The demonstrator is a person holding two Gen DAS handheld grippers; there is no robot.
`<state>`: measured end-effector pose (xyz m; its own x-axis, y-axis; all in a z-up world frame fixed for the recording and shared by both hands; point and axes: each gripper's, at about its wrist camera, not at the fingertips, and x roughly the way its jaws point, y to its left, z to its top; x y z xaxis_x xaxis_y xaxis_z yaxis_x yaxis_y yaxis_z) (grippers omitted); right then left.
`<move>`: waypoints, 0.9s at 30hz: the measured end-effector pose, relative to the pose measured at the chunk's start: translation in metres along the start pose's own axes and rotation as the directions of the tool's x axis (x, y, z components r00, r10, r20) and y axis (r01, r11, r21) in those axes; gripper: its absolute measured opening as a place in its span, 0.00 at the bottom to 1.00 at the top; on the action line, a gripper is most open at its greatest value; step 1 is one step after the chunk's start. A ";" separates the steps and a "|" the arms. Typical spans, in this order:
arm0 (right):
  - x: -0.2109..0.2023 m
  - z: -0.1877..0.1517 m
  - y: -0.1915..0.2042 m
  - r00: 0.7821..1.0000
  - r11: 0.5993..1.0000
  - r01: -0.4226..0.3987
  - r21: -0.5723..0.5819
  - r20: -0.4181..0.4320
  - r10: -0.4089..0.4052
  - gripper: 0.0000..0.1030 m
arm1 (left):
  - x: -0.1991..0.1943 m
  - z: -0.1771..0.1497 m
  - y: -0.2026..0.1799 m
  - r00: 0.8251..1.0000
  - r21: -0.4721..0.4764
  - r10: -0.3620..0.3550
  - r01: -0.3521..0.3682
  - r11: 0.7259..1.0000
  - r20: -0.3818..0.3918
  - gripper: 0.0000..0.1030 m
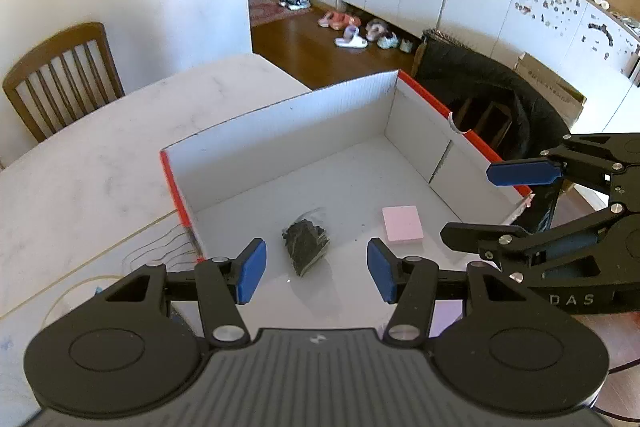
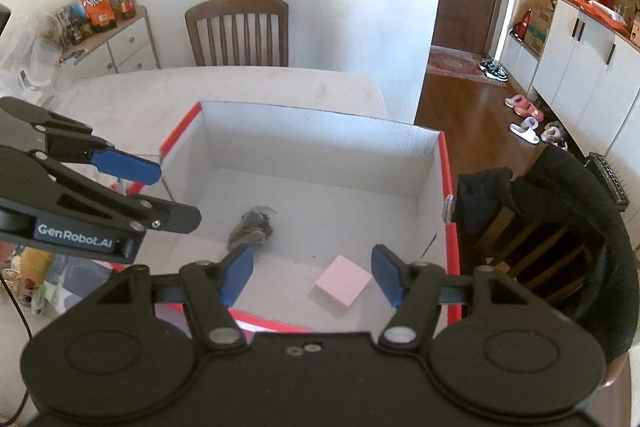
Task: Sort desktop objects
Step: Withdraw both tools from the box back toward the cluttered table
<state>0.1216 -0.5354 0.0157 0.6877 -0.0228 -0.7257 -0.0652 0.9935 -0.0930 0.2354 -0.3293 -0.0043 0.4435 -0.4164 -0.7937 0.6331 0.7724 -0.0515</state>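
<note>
1. Left wrist view: the left gripper (image 1: 316,271) hangs over the near edge of the cardboard box (image 1: 280,123), its blue pads spread wide with nothing between them.
2. Just ahead of the gap between its fingers, on the box floor, lies a small clear bag of dark bits (image 1: 306,241); its long axis runs roughly away from the tool, leaning a little to the left at the far end.
3. Ahead and to the right of it lies a pink sticky-note pad (image 1: 402,223), flat, well apart from the bag.
4. The right gripper (image 1: 476,203) comes in from the right side, above the box's right wall, fingers spread wide and empty; the letters "DAS" can be read on its body.
5. Only this view shows the box's torn right corner and the shoes on the floor beyond.
6. Right wrist view: the right gripper (image 2: 312,277) is also wide and empty above the near rim of the box (image 2: 320,143).
7. The pink pad (image 2: 343,285) sits between its fingers, just ahead, turned corner-on to the tool.
8. The bag (image 2: 252,227) lies ahead of the left finger, its long axis running away from the tool.
9. The left gripper (image 2: 176,193) enters at the left, marked "GenRobot.AI", fingers apart.
10. Only here is the side cabinet with an orange snack bag (image 2: 96,5) seen; its lettering is too blurred to read.
</note>
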 end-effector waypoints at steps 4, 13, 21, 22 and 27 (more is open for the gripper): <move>-0.011 -0.005 0.010 1.000 1.000 0.003 -0.005 0.025 -0.003 0.68 | -0.016 -0.012 0.001 1.000 -0.004 0.007 -0.007 1.000 0.030 0.53; -0.031 -0.018 0.038 0.998 1.000 0.008 -0.003 0.061 -0.008 0.71 | -0.054 -0.044 0.013 0.996 0.007 0.020 -0.021 1.000 0.085 0.53; -0.037 -0.026 0.072 0.998 1.000 0.006 0.000 0.069 -0.006 0.71 | -0.082 -0.072 0.030 0.992 0.020 0.026 -0.029 0.999 0.121 0.54; -0.038 -0.027 0.077 0.997 1.000 0.004 0.003 0.071 -0.005 0.71 | -0.084 -0.075 0.032 0.992 0.017 0.028 -0.030 0.999 0.122 0.58; -0.041 -0.030 0.098 0.997 1.000 -0.003 0.011 0.079 0.003 0.75 | -0.096 -0.090 0.050 0.993 -0.025 0.023 -0.020 0.999 0.115 0.63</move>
<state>0.0652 -0.4409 0.0158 0.7426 -0.0114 -0.6697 -0.0593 0.9948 -0.0827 0.1678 -0.2074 0.0145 0.5284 -0.4510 -0.7193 0.6076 0.7926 -0.0506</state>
